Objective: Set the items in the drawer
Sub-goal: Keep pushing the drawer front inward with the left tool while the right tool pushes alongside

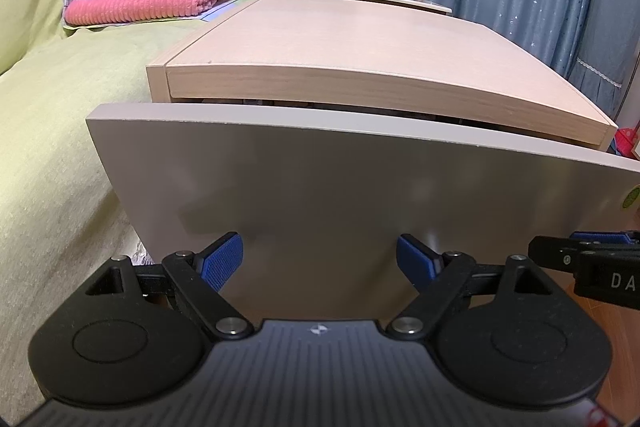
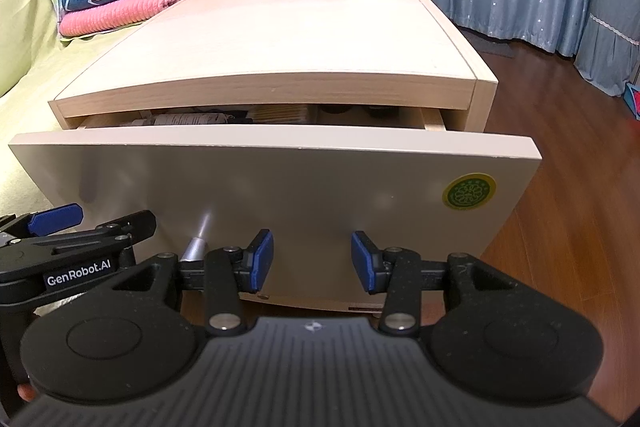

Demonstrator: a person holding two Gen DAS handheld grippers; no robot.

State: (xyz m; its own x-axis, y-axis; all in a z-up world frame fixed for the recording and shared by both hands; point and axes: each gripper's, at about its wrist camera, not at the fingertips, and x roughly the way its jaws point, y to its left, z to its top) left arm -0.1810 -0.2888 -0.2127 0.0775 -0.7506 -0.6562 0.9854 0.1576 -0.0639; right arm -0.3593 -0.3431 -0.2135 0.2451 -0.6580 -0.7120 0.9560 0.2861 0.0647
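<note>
Both claws, left [image 1: 320, 259] and right [image 2: 313, 261], gape empty, level before the seemingly ajar drawer [image 2: 276, 187].

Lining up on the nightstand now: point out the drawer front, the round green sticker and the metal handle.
drawer front [image 2: 280, 183], right wrist view, bare middle of the panel.
round green sticker [image 2: 469, 191], right wrist view, its centre.
metal handle [image 2: 195, 249], right wrist view, the silver stub.

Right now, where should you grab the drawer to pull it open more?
Probably the drawer front's top edge, reached from above: it is ajar, so there is a gap beneath the cabinet top. A metal handle shows low on the front, mostly hidden behind the right gripper.
</note>
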